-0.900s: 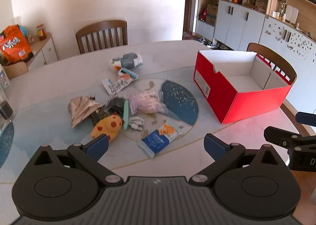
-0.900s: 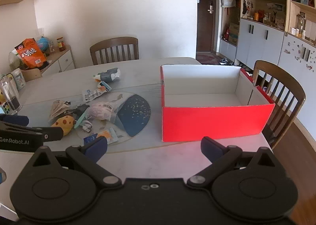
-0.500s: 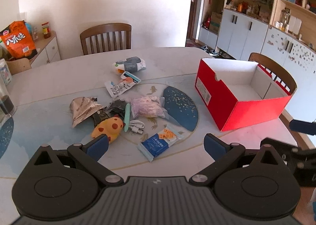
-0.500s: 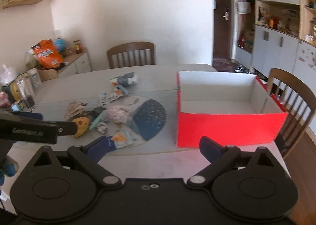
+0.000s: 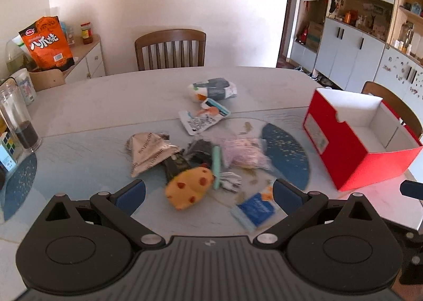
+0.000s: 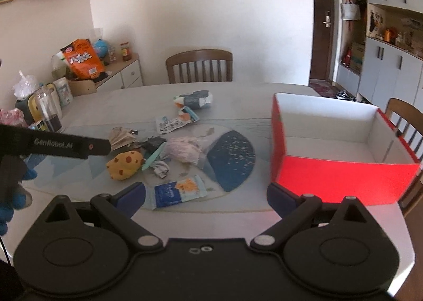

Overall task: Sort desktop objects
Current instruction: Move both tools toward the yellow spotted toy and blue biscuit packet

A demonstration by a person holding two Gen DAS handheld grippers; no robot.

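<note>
A pile of small items lies mid-table: a yellow spotted plush [image 5: 189,188] [image 6: 125,165], a blue and white packet [image 5: 255,208] [image 6: 178,192], a pink bag [image 5: 244,153] [image 6: 186,149], a silver foil pouch [image 5: 148,151], a teal stick [image 5: 216,166], a white cable [image 6: 160,168] and two packets [image 5: 202,118] farther back. An empty red box [image 5: 354,158] [image 6: 341,179] stands at the right. My left gripper [image 5: 208,194] is open above the table just short of the plush. My right gripper [image 6: 206,196] is open near the blue packet and the box. Both are empty.
A glass jar [image 5: 17,121] with dark contents stands at the table's left edge. Wooden chairs stand at the far side [image 5: 170,48] and the right [image 6: 404,118]. A sideboard with an orange snack bag [image 5: 47,42] is at the left. The left gripper's body [image 6: 53,143] crosses the right view.
Both grippers have turned left and moved in; the pile now sits nearer and more central in each view, and the red box has shifted right. Both stay open.
</note>
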